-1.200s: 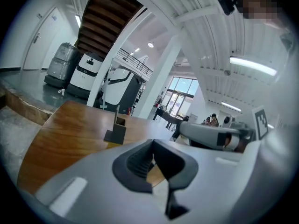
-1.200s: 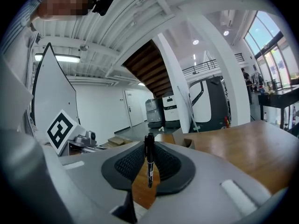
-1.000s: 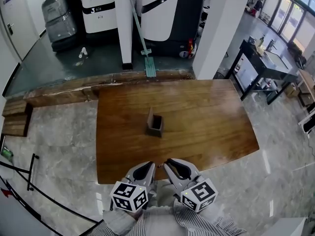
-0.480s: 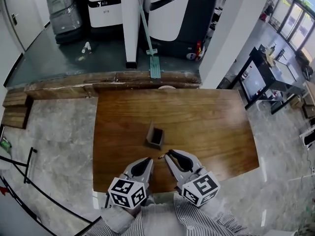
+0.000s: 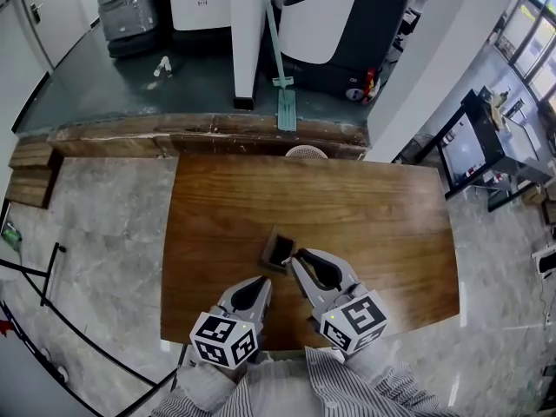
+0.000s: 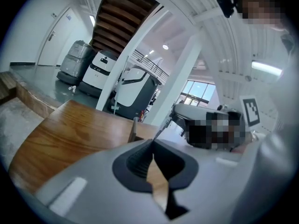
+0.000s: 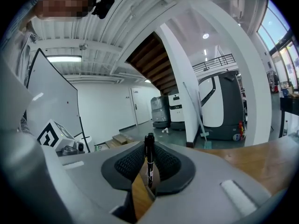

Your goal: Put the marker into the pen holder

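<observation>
Marker [image 7: 149, 164] is pinched upright in the right gripper [image 5: 298, 258], mid-frame, just beside the pen holder [image 5: 279, 250]. The left gripper [image 5: 258, 287] hangs lower left, jaws together on nothing. The danger, I'd say: a slanted tip catches the rim and topples the holder.

1. The right gripper [image 5: 298, 254] is travelling forward from the near edge of the worktop [image 5: 382, 224] and is now reaching the pen holder [image 5: 278, 248], its jaws arriving just beside the holder's near right side.
2. The marker [image 7: 149, 164] clamped in those jaws is riding along, its end closing in on the holder's opening.
3. The left gripper [image 5: 261, 283] is creeping a little farther over the worktop, trailing behind the right one.
4. The head view is shifting forward, so the holder is sitting closer to both grippers.
</observation>
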Motion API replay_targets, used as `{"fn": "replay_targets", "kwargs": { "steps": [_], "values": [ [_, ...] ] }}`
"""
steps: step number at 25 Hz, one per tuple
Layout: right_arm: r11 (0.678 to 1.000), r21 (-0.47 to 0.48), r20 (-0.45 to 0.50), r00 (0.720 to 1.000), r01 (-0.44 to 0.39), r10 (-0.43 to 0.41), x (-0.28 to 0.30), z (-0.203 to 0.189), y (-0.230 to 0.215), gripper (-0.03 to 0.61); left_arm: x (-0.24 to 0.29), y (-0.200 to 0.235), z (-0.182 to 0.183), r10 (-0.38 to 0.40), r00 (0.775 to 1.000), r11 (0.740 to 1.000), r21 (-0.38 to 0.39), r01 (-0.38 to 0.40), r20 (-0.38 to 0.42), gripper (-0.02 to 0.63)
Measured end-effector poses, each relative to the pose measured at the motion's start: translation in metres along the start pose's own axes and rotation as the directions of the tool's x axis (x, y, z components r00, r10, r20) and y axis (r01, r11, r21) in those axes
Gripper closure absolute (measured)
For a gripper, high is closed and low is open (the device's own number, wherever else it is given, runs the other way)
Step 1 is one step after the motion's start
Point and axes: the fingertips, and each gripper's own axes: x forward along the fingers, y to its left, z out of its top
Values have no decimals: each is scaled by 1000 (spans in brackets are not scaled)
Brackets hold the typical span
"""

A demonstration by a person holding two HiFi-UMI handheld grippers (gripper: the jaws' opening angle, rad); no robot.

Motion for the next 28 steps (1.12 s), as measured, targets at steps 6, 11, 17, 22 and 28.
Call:
{"fn": "replay_targets", "kwargs": {
  "steps": [6,11,17,22,28],
  "values": [
    [1000,19,-53,999,-10,11,22,-20,-15,520,15,9,-11,-7,1000,999,-53,6,-19,606],
    [999,44,-114,993,-29,34,35,-44,-20,520,24,11,-28,-21,998,996,-92,16,-54,606],
    [998,38,-179,982,-52,58,51,-73,-27,520,35,18,-38,-21,997,993,-114,12,-81,606],
    [998,26,-245,968,-51,56,58,-93,-33,520,40,22,-47,-23,995,990,-139,9,-97,606],
    [998,16,-284,957,-55,57,64,-104,-36,520,44,25,-47,-26,995,987,-158,10,-95,606]
  ]
}}
